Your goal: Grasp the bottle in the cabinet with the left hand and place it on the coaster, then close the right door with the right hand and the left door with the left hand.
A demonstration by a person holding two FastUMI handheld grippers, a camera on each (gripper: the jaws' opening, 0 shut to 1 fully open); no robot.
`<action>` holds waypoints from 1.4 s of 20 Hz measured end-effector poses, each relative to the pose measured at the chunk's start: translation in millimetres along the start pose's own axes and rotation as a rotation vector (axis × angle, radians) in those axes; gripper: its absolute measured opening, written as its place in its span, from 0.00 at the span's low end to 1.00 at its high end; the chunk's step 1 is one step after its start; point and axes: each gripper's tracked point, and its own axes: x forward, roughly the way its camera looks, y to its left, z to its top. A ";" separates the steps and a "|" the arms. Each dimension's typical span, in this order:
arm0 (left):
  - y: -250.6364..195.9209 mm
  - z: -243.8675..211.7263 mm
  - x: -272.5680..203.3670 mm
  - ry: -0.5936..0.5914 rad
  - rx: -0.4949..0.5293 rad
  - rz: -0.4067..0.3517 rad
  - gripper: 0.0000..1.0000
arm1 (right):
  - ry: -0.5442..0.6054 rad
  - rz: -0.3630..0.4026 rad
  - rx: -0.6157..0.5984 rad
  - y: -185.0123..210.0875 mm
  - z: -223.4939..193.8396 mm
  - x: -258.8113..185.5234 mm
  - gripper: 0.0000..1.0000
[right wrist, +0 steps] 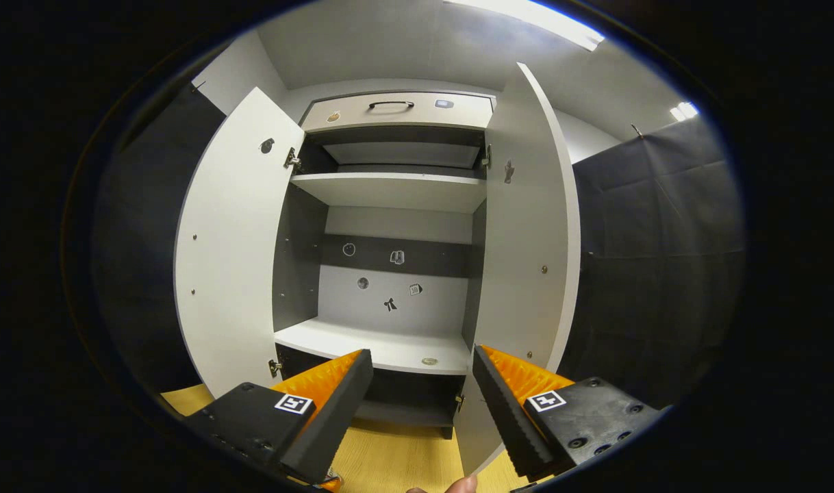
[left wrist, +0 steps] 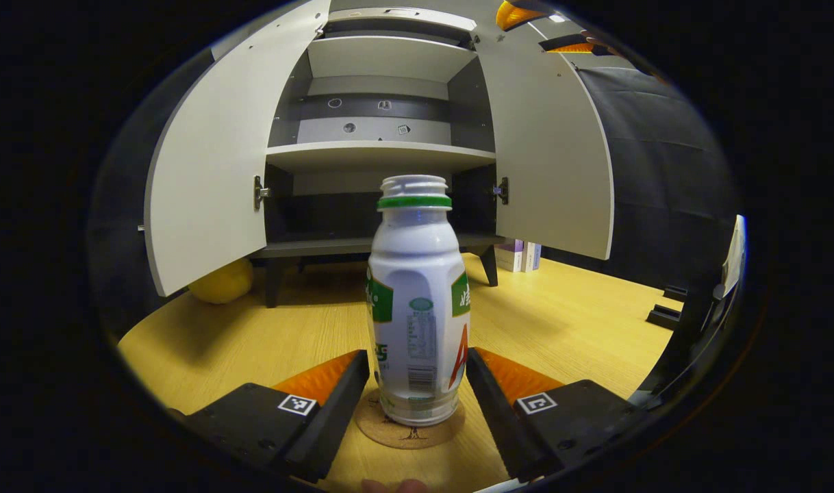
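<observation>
Bottle [left wrist: 417, 301] stands upright on cork coaster [left wrist: 409, 430]. Left tool [left wrist: 417, 383] spread either side of it. Right tool [right wrist: 422, 390] spread, facing cabinet [right wrist: 389, 274] with both doors open.

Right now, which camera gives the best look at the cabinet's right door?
The right gripper view: the right door stands open, close and nearly full height. The left gripper view shows the same door farther off, behind the bottle.

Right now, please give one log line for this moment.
bottle: on coaster | left hand-held gripper: open around bottle | cabinet doors: open
</observation>
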 end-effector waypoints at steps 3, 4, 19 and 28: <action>3.6 -3.2 -8.7 0.012 -0.014 0.017 0.94 | 0.002 -0.003 0.006 -2.5 -1.9 -1.8 0.97; 3.7 -3.0 -12.3 0.016 -0.020 0.019 0.94 | 0.003 -0.002 0.008 -3.6 -2.3 -2.2 0.97; 142.1 190.8 -170.5 -0.165 -0.102 0.282 0.95 | 0.025 -0.034 -0.035 -52.8 3.6 -35.3 0.97; 203.3 309.2 -209.7 -0.209 -0.180 0.432 0.95 | 0.057 -0.126 -0.017 -120.9 11.0 -58.1 0.98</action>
